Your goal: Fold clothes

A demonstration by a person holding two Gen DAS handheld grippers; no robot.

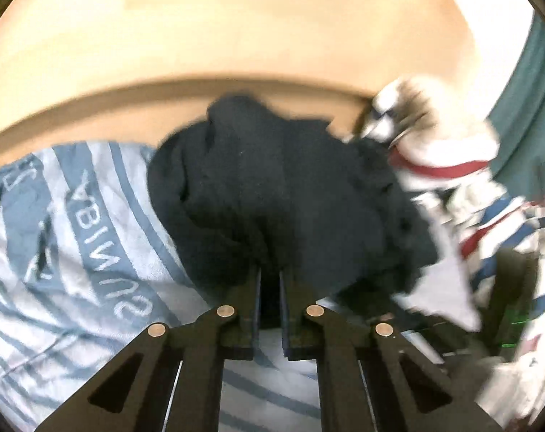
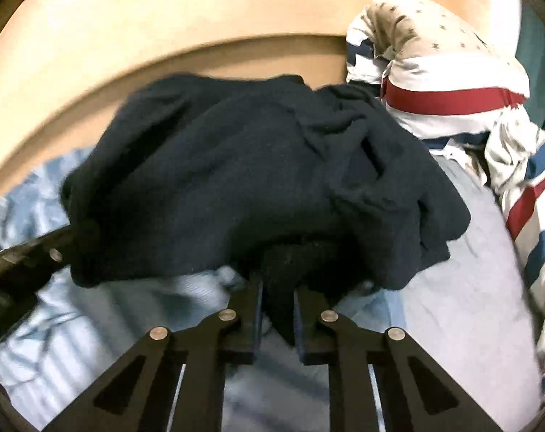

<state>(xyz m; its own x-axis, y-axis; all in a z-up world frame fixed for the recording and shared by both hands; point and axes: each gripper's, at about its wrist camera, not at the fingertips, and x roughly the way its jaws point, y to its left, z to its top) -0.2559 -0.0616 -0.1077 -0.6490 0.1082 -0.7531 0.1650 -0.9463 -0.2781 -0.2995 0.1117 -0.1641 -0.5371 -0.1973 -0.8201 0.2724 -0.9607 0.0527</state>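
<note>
Dark navy cloth sits in the middle of both views. This dark garment [image 1: 272, 187] is bunched up and lies on a pale blue striped cover [image 1: 77, 223], near the tan wooden board [image 1: 236, 36] behind it.

The left wrist view shows white letters printed on the striped cover; they read backwards and are hard to make out. The right wrist view does not show the letters. There the cover [image 2: 463, 288] looks plain and pale, and blurry on the left side.

The right wrist view gives a sharp look at a red, white and blue striped cloth [image 2: 452, 82] with small stars, lying just beside the dark garment [image 2: 243, 165]. In the left wrist view that cloth [image 1: 445, 165] is smeared and fuzzy. A green cloth [image 1: 528, 100] hangs at the far right edge, cut off.

The left gripper [image 1: 270, 280] has its jaws pulled nearly together, with a fold of the dark garment pinched between them. The tips are buried in the cloth and cannot be seen.

The right gripper [image 2: 279, 298] is also squeezed in on the dark garment; a dark flap hangs down between its jaws. In that view, the left gripper [image 2: 38, 252] pokes in from the left edge, with its tip hidden by the cloth.
</note>
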